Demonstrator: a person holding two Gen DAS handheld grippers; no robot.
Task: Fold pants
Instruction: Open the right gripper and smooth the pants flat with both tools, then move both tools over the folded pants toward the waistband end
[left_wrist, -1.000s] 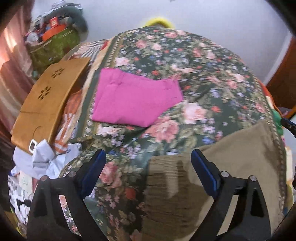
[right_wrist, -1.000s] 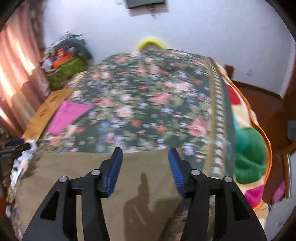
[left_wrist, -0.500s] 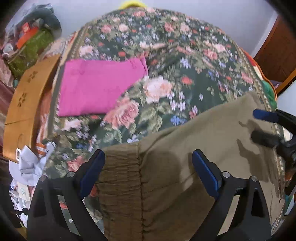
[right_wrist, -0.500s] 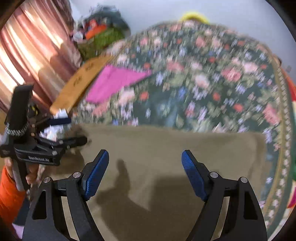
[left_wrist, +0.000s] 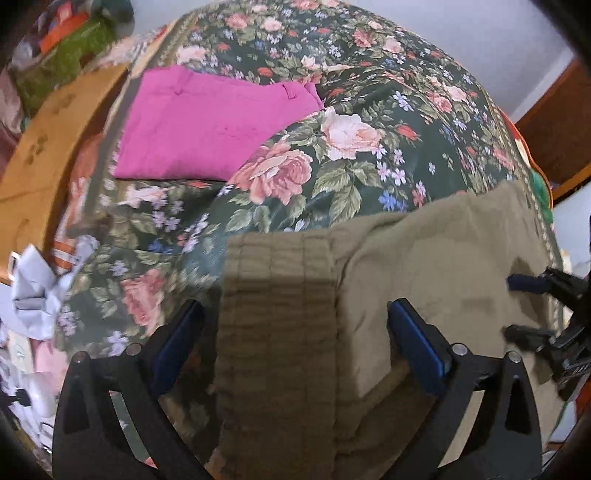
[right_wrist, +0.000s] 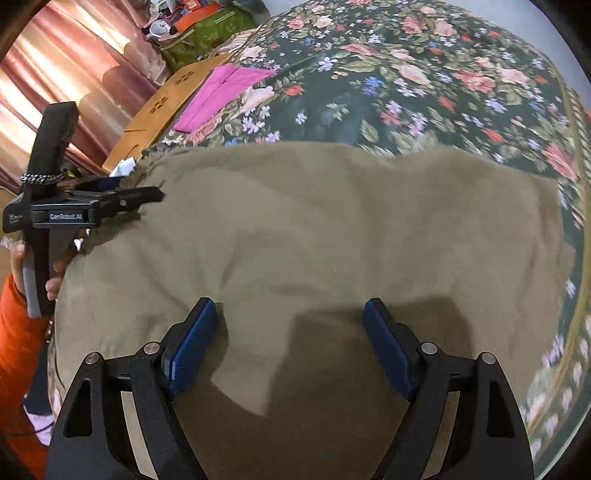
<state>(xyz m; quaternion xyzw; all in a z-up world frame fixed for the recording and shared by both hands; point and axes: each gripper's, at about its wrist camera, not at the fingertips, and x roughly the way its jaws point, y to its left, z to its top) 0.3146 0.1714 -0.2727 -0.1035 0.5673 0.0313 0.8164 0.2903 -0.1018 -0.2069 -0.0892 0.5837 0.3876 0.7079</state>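
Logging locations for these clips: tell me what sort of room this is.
Most likely a bedroom at home: a bed under a floral bedspread, pink curtains beside it, and olive pants and folded magenta pants laid on top.

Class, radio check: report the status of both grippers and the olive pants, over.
Left gripper open over the waistband. Right gripper open above the olive pants, which lie spread on the floral bedspread. Pink folded garment beyond, clear of them.

- The pants (right_wrist: 314, 229) lie spread across the near end of the bed (right_wrist: 424, 85).
- Folded cloth (left_wrist: 207, 129) sits further back on the bed, towards its left edge.
- A board (left_wrist: 40, 155) leans just beside that edge.
- Left gripper (left_wrist: 295, 347) is over the waistband end, right gripper (right_wrist: 286, 347) over the middle.
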